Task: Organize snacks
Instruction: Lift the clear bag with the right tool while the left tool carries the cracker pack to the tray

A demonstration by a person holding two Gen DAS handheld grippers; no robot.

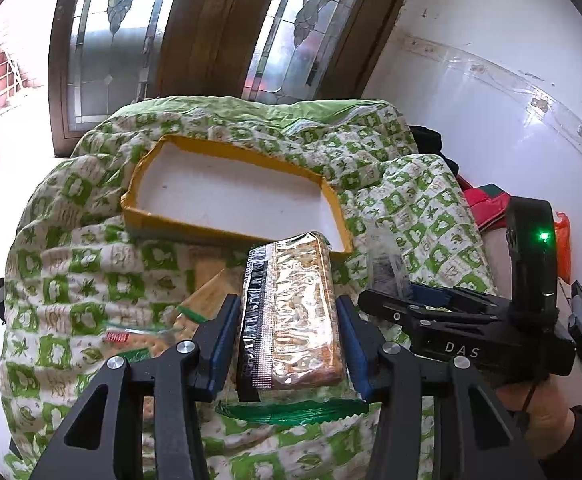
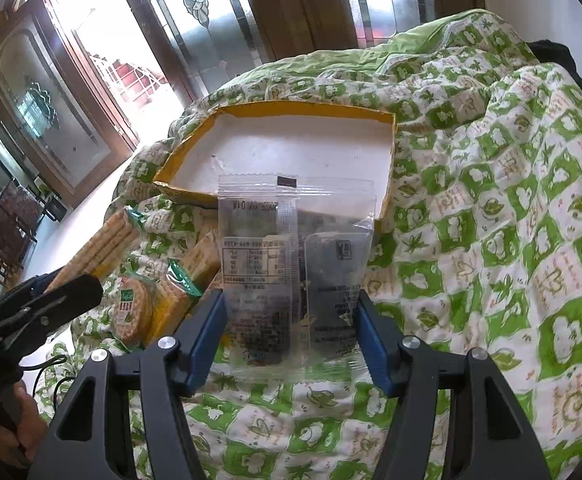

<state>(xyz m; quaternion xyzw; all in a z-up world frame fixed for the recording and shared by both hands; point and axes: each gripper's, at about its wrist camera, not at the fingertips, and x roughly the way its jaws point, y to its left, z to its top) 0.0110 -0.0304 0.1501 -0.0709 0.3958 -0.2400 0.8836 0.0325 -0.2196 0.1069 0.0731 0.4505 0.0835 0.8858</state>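
My left gripper (image 1: 287, 320) is shut on a clear-wrapped cracker pack (image 1: 295, 312) with a black printed strip, held above the quilt just short of the yellow box (image 1: 171, 224). My right gripper (image 2: 291, 320) is shut on a transparent snack bag (image 2: 291, 264) with dark contents, held upright in front of the same yellow box (image 2: 275, 110), whose white inside is bare. The right gripper also shows in the left wrist view (image 1: 407, 292), to the right of the cracker pack. The left gripper body shows at the lower left of the right wrist view (image 2: 39, 304).
A green-and-white patterned quilt (image 2: 491, 240) covers the surface. Several biscuit packs with green wrappers (image 2: 143, 280) lie left of the bag; one lies under my left gripper (image 1: 291, 412). Wooden stained-glass doors (image 1: 219, 20) stand behind, a white wall (image 1: 491, 60) to the right.
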